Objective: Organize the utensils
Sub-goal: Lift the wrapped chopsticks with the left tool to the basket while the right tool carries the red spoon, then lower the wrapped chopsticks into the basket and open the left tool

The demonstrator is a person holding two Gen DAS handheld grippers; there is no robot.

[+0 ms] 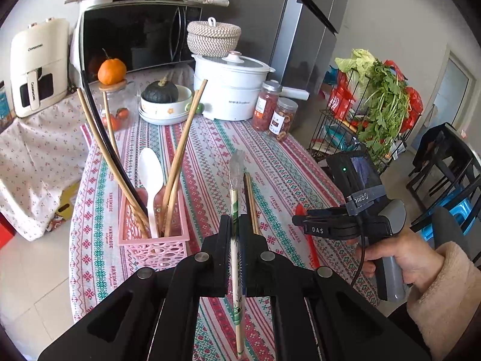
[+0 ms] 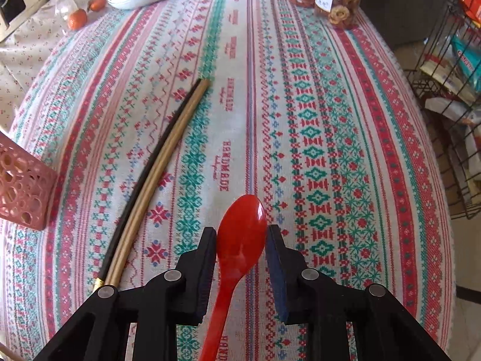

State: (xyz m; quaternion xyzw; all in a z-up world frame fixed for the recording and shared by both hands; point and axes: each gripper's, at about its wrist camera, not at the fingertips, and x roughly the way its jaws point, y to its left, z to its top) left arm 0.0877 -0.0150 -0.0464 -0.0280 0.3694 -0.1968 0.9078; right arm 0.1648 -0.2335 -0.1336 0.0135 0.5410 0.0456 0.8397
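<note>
My left gripper [image 1: 235, 225] is shut on a paper-wrapped pair of chopsticks [image 1: 234, 210], held upright above the table just right of the pink basket [image 1: 156, 245]. The basket holds a white spoon [image 1: 150, 177] and several chopsticks [image 1: 180, 153]. Loose chopsticks [image 2: 156, 162], one black and two tan, lie on the tablecloth; they also show behind the wrapped pair in the left wrist view [image 1: 251, 204]. My right gripper [image 2: 240, 240] is open with its fingers on either side of a red spoon [image 2: 237, 249] lying on the cloth, bowl pointing away. The right gripper also shows in the left wrist view [image 1: 296, 219].
The table [image 2: 330, 90] carries a patterned cloth. At its far end stand a white cooker [image 1: 231, 90], two snack jars [image 1: 275, 111], a bowl with a squash [image 1: 165, 102] and a glass jar with oranges [image 1: 115, 111]. A wire rack with greens [image 1: 369, 105] stands to the right.
</note>
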